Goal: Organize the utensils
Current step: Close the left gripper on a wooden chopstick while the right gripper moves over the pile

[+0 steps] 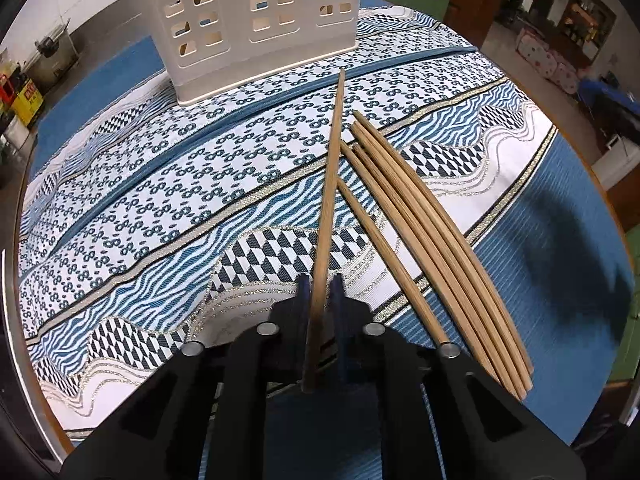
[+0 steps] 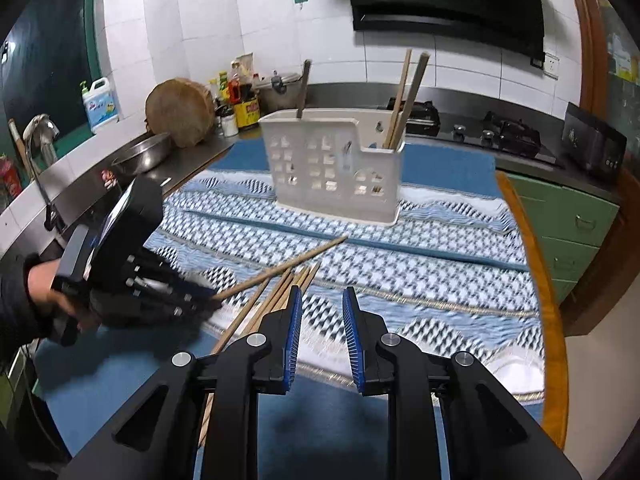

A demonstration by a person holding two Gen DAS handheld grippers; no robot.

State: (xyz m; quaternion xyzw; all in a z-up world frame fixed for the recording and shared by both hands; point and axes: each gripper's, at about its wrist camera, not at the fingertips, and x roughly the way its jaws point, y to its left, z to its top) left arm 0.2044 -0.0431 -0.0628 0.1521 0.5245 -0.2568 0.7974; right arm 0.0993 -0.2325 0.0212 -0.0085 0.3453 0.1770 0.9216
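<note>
Left gripper (image 1: 320, 292) pinching one chopstick (image 1: 330, 200); right gripper (image 2: 320, 320) empty, jaws slightly apart.

Held chopstick's tip points toward the white utensil caddy (image 1: 256, 28), which stands upright further back on the patterned tablecloth (image 1: 160, 184). Five loose chopsticks (image 1: 420, 232) lie side by side on the cloth just right of the left gripper. Right wrist view: caddy (image 2: 336, 168) already holds two chopsticks (image 2: 404, 100) in the right compartment, one dark-handled utensil (image 2: 303, 88) on the left. Nothing between the right fingers.
</note>
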